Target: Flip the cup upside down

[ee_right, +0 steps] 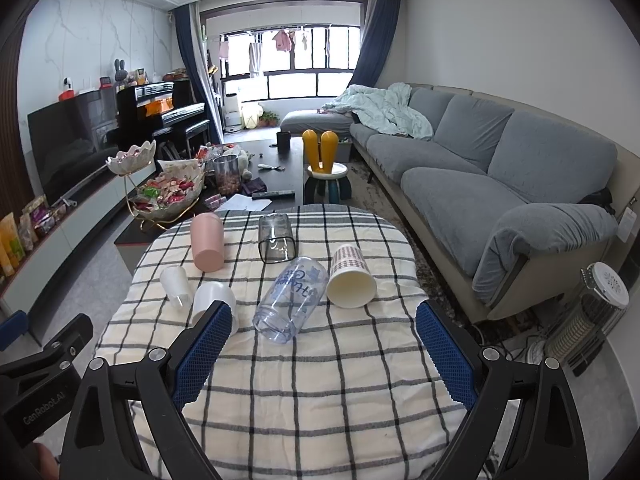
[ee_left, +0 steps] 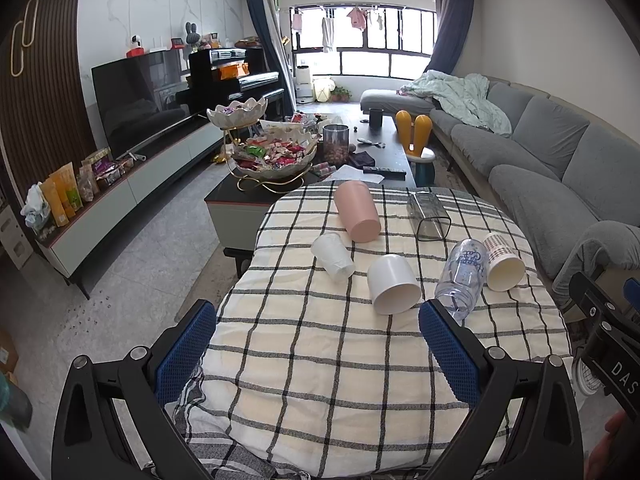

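Several cups lie on their sides on the checked tablecloth [ee_left: 320, 360] [ee_right: 320, 380]: a pink cup [ee_left: 357, 211] [ee_right: 207, 242], a small translucent white cup [ee_left: 333, 256] [ee_right: 176, 283], a white cup [ee_left: 393, 284] [ee_right: 212, 294], a clear cup with blue writing [ee_left: 464, 278] [ee_right: 290, 300], a patterned paper cup [ee_left: 502, 262] [ee_right: 350, 276] and a smoky square cup [ee_left: 429, 211] [ee_right: 276, 238]. My left gripper [ee_left: 318, 326] is open and empty, just short of the white cup. My right gripper [ee_right: 324, 332] is open and empty, just short of the clear cup.
A dark coffee table [ee_left: 384, 152] with tiered snack bowls [ee_left: 276, 156] [ee_right: 168, 192] stands behind the table. A grey sofa [ee_left: 560, 168] [ee_right: 500, 184] runs along the right. A TV [ee_left: 140, 100] and its cabinet are at the left. A heater [ee_right: 596, 312] stands at the right.
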The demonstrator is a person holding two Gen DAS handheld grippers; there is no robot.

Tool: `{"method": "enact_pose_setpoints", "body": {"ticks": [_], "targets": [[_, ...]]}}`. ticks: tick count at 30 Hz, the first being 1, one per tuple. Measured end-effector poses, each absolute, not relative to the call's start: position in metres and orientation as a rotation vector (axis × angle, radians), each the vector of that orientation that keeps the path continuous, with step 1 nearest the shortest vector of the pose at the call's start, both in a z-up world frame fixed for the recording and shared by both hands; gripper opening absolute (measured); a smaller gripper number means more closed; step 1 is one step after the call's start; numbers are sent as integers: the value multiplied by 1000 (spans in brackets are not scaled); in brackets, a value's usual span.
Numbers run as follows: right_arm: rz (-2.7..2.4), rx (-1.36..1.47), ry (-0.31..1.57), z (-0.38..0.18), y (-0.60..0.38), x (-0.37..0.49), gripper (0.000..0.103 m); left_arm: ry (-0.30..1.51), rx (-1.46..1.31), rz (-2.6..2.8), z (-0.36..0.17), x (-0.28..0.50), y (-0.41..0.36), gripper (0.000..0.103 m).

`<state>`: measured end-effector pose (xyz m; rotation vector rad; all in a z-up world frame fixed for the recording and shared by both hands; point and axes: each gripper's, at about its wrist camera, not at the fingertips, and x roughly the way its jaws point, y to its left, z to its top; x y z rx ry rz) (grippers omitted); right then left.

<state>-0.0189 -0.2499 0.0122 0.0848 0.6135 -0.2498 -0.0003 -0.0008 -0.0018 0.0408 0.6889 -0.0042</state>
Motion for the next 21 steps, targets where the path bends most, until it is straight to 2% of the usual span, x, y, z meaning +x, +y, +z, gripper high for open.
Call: {"method": "enact_pose_setpoints", "body": {"ticks": [21], "targets": [[-243,93,635,6,-249,-17,93,694,40,-8,-7,0,-4,103]]}}
